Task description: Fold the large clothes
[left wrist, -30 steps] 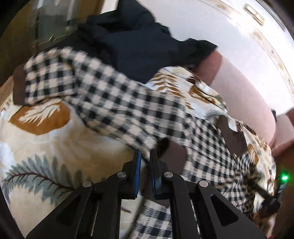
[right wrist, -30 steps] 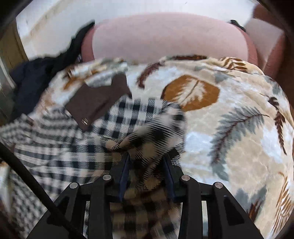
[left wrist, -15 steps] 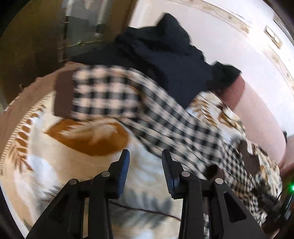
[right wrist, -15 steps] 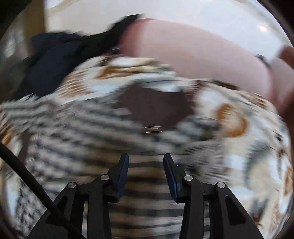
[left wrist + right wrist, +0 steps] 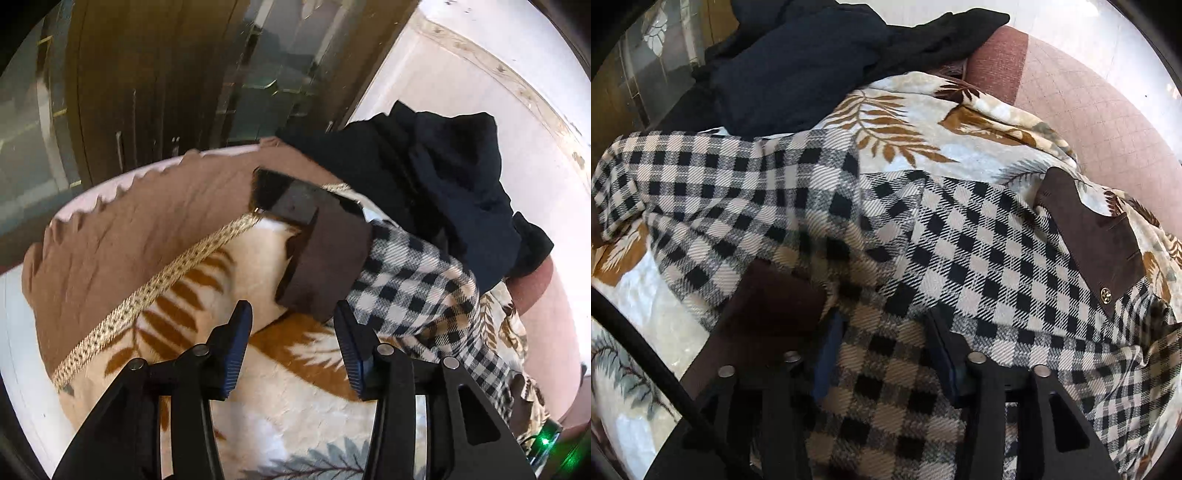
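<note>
L tool (image 5: 293, 339) wide open, nothing in it, hovering over the bed's leaf-print blanket (image 5: 207, 295) nr the brown-trimmed edge. Brown cuff (image 5: 325, 266) of the checked jacket (image 5: 923, 236) sits just ahead of the tips, slightly R of centre, not touching. Sleeve (image 5: 413, 291) long axis runs from the cuff away to the R, back twd the jacket body mid-bed. R tool (image 5: 886, 347) also spread, checked cloth lying between/over the fingers, not pinched afaict; a brown patch overlaps its L finger. Jacket is spread across the bed, collar (image 5: 1097, 243) toward the headboard side, dark garments (image 5: 812, 55) piled at the far edge. Key relation: cuff is dead ahead of L tool, so L hand is nearer; guess next is close on the cuff and bring the sleeve in along its axis.
</note>
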{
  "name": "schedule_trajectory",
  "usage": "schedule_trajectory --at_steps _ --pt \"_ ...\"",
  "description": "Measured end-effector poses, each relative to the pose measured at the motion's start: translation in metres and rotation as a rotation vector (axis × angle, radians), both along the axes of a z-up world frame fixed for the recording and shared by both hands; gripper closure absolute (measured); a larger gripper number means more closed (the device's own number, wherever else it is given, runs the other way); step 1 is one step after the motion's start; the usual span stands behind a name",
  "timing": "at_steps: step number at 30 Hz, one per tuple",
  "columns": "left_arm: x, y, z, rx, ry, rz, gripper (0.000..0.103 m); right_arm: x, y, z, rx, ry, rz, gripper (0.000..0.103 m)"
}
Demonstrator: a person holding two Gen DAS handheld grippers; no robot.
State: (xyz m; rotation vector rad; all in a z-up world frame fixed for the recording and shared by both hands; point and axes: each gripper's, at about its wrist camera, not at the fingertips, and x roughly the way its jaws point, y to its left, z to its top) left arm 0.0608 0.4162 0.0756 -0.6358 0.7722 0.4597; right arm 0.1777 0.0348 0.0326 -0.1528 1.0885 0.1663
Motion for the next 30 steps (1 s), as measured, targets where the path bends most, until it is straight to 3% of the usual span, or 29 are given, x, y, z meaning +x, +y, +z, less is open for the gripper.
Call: schedule_trajectory --at_steps 2,5,7,11,17,23,26,30 --pt "-0.002 -0.003 -0.002 -0.015 0.002 0.005 0.058 -0.001 -0.007 0.000 -0.004 -0.010 0.013 0.029" --pt "-0.002 -0.006 0.002 0.006 -0.005 -0.018 0.052 0.004 -0.023 0.005 0.027 0.004 -0.034 0.031" --pt "0.000 -0.006 0.002 0.032 0.006 -0.026 0.051 0.005 -0.030 0.015 0.021 -0.038 -0.057 0.036" --pt "0.008 0.007 -0.005 0.030 0.039 -0.028 0.051 -0.005 -0.020 0.045 0.032 -0.128 -0.022 0.036" --pt "0.005 0.036 -0.023 -0.055 0.069 0.045 0.051 0.002 0.064 0.049 0.163 -0.057 0.159 0.036" --pt "-0.003 0.052 -0.024 -0.069 0.052 0.089 0.051 0.023 0.145 0.042 0.284 0.001 0.227 0.036" --pt "-0.007 0.063 -0.025 -0.084 0.043 0.126 0.051 0.030 0.175 0.045 0.315 0.006 0.255 0.036" --pt "-0.020 0.084 -0.022 -0.066 0.033 0.211 0.051 0.012 0.224 0.054 0.266 -0.028 0.409 0.036"
